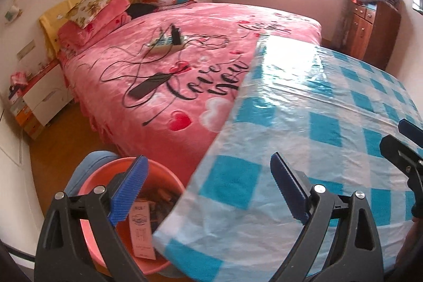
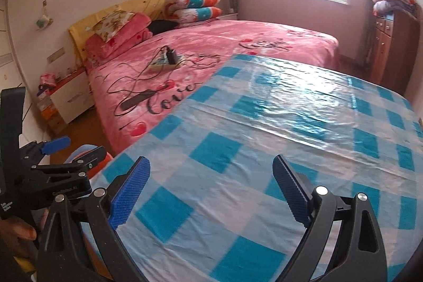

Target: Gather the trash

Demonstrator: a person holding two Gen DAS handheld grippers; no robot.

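A pink plastic bucket (image 1: 92, 186) stands on the floor by the table's left corner. It holds trash: a long paper tag (image 1: 142, 231) and crumpled wrappers (image 1: 161, 197). My left gripper (image 1: 208, 189) is open and empty, its left finger over the bucket and its right finger over the table's blue-and-white checked cloth (image 1: 304, 123). My right gripper (image 2: 211, 192) is also open and empty, above the checked cloth (image 2: 264, 128). The right gripper (image 1: 401, 139) shows at the right edge of the left wrist view. The left gripper (image 2: 71, 149) hides most of the bucket (image 2: 105, 160) in the right wrist view.
A bed with a pink cover (image 1: 164, 49) lies beyond the table, carrying a power strip (image 1: 166, 44) with tangled cables and a flat black object (image 1: 148, 87). A white nightstand (image 1: 45, 99) stands left of it, a wooden cabinet (image 1: 370, 28) at the right under the window.
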